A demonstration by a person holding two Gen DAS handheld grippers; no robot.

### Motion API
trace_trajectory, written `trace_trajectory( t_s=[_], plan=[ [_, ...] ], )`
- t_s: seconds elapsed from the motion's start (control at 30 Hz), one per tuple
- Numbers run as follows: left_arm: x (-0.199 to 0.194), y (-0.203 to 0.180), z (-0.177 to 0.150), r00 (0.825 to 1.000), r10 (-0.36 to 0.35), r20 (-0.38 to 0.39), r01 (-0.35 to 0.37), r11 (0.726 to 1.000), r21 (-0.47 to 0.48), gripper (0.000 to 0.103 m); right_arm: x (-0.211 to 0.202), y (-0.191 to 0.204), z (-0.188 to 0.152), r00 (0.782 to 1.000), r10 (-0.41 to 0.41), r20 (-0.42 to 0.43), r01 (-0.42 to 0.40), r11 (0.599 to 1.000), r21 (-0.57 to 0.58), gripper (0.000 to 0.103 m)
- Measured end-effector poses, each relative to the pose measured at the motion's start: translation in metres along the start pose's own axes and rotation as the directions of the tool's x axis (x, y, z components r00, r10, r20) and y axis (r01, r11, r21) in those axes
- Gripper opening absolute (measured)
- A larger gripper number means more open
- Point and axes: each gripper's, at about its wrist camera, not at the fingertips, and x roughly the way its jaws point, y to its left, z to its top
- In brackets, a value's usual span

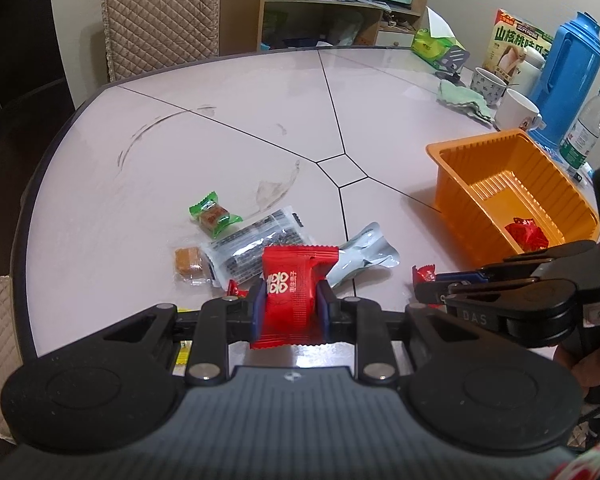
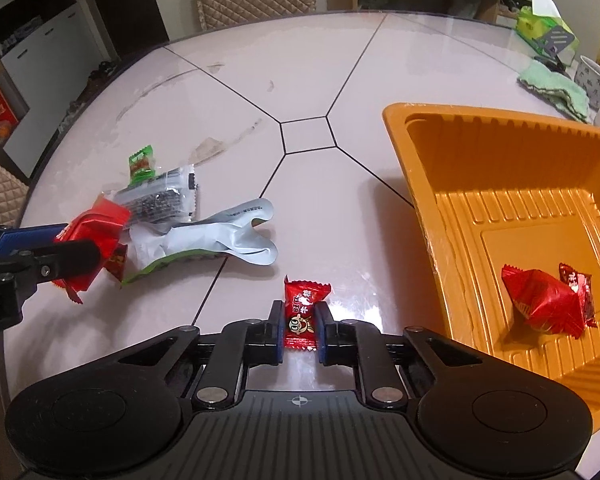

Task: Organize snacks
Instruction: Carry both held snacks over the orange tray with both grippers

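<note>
My left gripper (image 1: 292, 294) is shut on a red snack packet (image 1: 296, 280) with white characters, held upright just above the table. The right wrist view shows that gripper (image 2: 96, 246) at the left with the crumpled red packet (image 2: 88, 228). My right gripper (image 2: 299, 320) is shut on a small red candy (image 2: 300, 308) that lies on the table beside the orange tray (image 2: 396, 120). In the left wrist view the right gripper (image 1: 428, 286) comes in from the right, and the candy (image 1: 424, 273) sticks out at its tips. Two red candies (image 2: 540, 300) lie in the tray (image 1: 480, 148).
Loose snacks lie ahead of the left gripper: a green-wrapped candy (image 1: 214, 216), a clear black-printed pack (image 1: 256, 244), an orange cake (image 1: 188, 262) and a silver pouch (image 1: 364, 252). Behind the tray stand a blue flask (image 1: 568, 76), a mug (image 1: 516, 110), a bottle (image 1: 586, 128) and a green cloth (image 1: 464, 100).
</note>
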Motion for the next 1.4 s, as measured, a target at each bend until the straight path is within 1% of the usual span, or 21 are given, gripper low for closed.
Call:
trace_trajectory(
  t_s=[0.2, 0.47, 0.77, 0.9, 1.07, 1.3, 1.4],
  plan=[
    [-0.005, -0.002, 0.0, 1.0, 0.006, 0.011, -0.006, 1.0, -0.001, 0.024, -0.011, -0.004, 0.001, 0.998, 0.056, 0.024, -0.056, 0.998, 0.03, 0.013],
    [-0.016, -0.012, 0.002, 1.0, 0.005, 0.029, -0.005, 1.0, -0.001, 0.024, -0.037, -0.003, 0.002, 0.989, 0.133, 0.058, -0.136, 0.989, 0.053, 0.013],
    [-0.034, -0.039, 0.004, 0.998, -0.024, 0.064, 0.023, 1.0, 0.017, 0.024, -0.079, -0.016, -0.01, 0.975, 0.199, 0.102, -0.206, 0.977, 0.063, 0.013],
    [-0.04, -0.058, 0.004, 0.996, -0.046, 0.073, 0.044, 0.998, 0.037, 0.024, -0.096, -0.027, -0.018, 0.971, 0.205, 0.121, -0.214, 0.974, 0.072, 0.013],
    [-0.044, -0.088, 0.005, 0.993, -0.095, 0.074, 0.09, 0.994, 0.059, 0.024, -0.114, -0.048, -0.03, 0.97, 0.197, 0.143, -0.212, 0.973, 0.093, 0.013],
    [-0.042, -0.141, 0.009, 0.985, -0.155, 0.073, 0.147, 0.983, 0.106, 0.024, -0.138, -0.091, -0.043, 0.973, 0.151, 0.175, -0.176, 0.975, 0.136, 0.013],
    [-0.038, -0.162, 0.012, 0.983, -0.168, 0.072, 0.159, 0.98, 0.116, 0.024, -0.147, -0.114, -0.045, 0.974, 0.125, 0.189, -0.155, 0.976, 0.154, 0.013]
  ],
)
